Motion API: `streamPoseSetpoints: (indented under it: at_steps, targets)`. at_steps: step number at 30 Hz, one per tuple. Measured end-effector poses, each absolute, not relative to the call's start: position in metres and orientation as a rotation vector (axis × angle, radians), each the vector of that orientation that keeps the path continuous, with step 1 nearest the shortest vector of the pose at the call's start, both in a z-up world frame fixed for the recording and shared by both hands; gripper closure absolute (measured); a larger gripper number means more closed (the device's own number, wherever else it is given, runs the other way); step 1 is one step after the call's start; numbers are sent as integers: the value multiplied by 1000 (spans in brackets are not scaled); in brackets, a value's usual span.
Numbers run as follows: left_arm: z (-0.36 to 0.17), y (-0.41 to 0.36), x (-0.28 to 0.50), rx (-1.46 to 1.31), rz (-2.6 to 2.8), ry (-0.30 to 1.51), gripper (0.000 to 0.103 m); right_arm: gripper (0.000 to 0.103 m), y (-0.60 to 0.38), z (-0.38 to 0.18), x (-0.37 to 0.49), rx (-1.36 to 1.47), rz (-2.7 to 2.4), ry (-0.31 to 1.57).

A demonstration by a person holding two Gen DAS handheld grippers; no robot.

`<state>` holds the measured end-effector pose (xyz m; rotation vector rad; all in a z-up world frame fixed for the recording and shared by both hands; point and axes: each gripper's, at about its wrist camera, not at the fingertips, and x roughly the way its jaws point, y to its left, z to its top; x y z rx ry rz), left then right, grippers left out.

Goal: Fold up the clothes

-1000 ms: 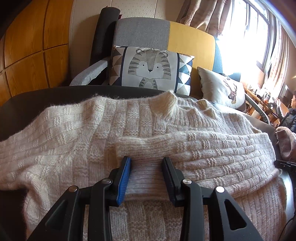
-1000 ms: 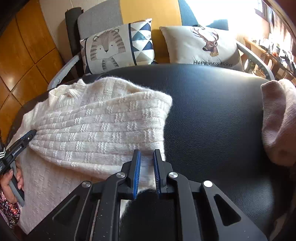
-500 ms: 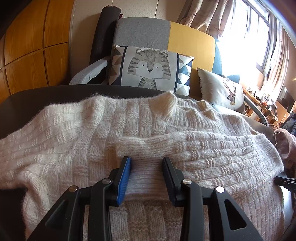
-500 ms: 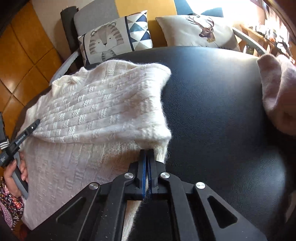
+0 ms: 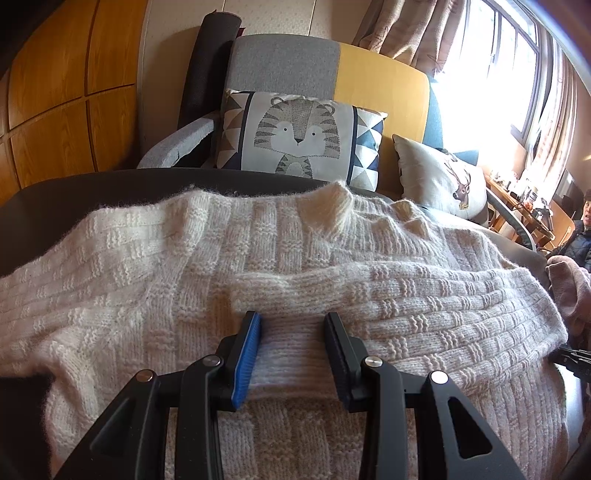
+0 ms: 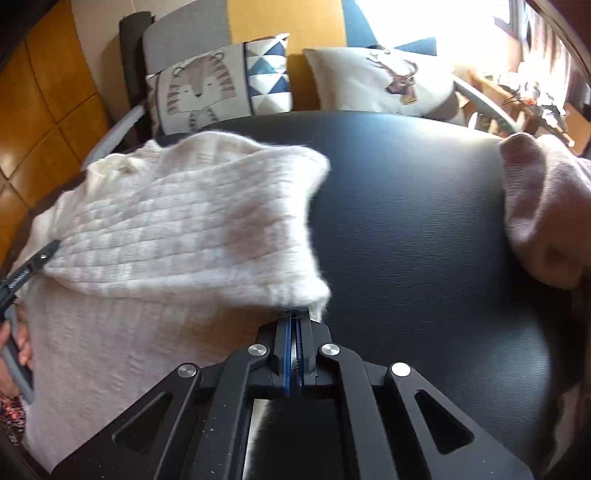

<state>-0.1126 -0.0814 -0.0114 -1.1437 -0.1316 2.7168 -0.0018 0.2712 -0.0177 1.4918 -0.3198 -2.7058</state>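
Right gripper newly clamping one sweater

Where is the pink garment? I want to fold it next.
The pink garment lies bunched at the right edge of the black tabletop in the right wrist view, apart from the cream sweater.

Pretty cozy room. There's a sofa with a grey and yellow back, and on its seat a tiger cushion with a deer cushion just right of it. Left of the sofa the wall has wood panels. Right of it a big window with curtains lets in bright daylight.
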Motion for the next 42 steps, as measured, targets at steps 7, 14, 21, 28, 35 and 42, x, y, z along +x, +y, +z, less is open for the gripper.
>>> streamPoseSetpoints:
  at_steps: [7,14,21,28,35,42]
  targets:
    - [-12,-81,-113,-1143,2714,-134,66,97,286,-3,8,1422,-2710,-426]
    - [-12,-81,-113,-1143,2716,-125,66,95,258,21,-30,1283,-2808,-241]
    - [-12,-82,-113,-1139,2712,-138,66,76,284,-34,-55,1507,-2952,-71]
    - [-12,-81,-113,-1139,2711,-135,66,57,296,-8,-52,1438,-2948,-317]
    - [-12,-82,-113,-1138,2707,-143,66,73,226,-8,-95,1453,-2804,-60]
    - [-14,-82,-113,-1134,2708,-142,66,76,217,-11,-100,1496,-2834,-117]
